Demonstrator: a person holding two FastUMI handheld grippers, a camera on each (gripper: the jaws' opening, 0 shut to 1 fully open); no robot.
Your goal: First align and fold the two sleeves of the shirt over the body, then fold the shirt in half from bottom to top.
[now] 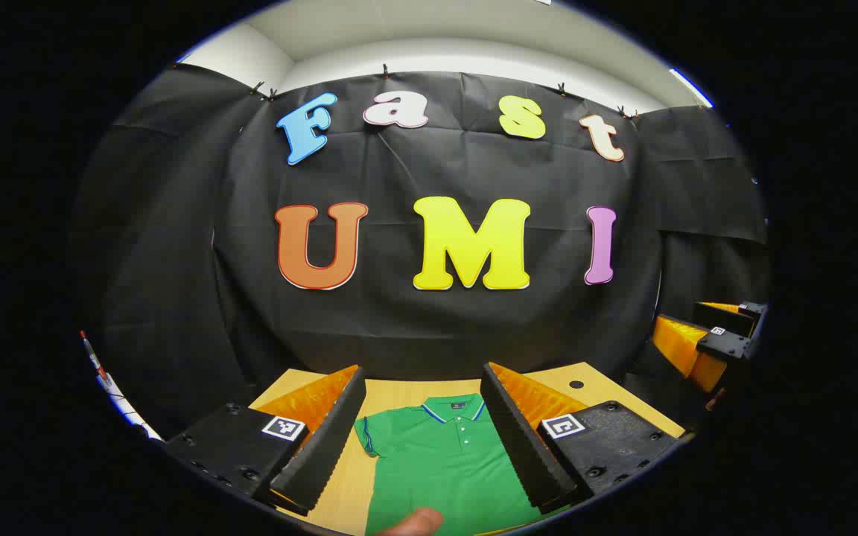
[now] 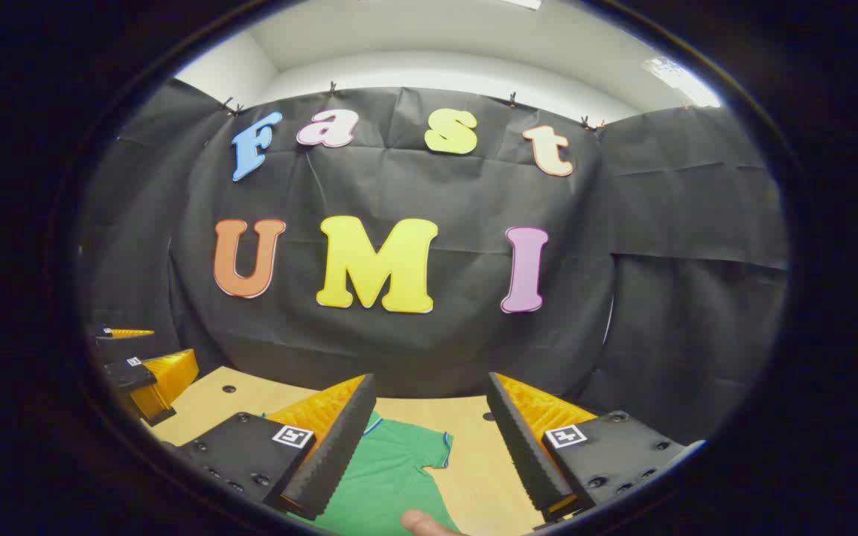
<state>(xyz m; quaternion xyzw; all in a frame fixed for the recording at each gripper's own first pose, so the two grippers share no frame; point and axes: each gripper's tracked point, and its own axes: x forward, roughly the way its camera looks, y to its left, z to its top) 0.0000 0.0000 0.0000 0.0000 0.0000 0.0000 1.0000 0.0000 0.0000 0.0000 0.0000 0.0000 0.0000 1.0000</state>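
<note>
A green polo shirt (image 1: 444, 461) lies flat and face up on the wooden table (image 1: 399, 391), collar toward the booth's black cloth wall, as I hold both tongs above its lower half. My left gripper (image 1: 429, 447) hangs over the shirt's middle, jaws spread wide and grasping nothing; the collar and button placket sit between its fingers. My right gripper (image 2: 429, 447) is likewise released and empty, poised over the shirt's own left side, where one short sleeve (image 2: 433, 450) spreads out toward bare table.

No fold looks begun, so the sleeves come first, by my reckoning. To do it well I would bring each gripper down at a sleeve's outer hem, pinch only the top layer of cloth, and carry it inward across the chest so both sleeves end level with each other below the collar. Lifting low should keep the body from dragging.

The left gripper view gives the collar, the placket and the other sleeve (image 1: 366, 435), and catches the right gripper off beyond the shirt's edge. The right gripper view gives its own sleeve clear against the table, plus the left gripper (image 2: 142, 372) off beyond the shirt's far side. A fingertip (image 1: 414, 521) edges into the bottom of each view.
</note>
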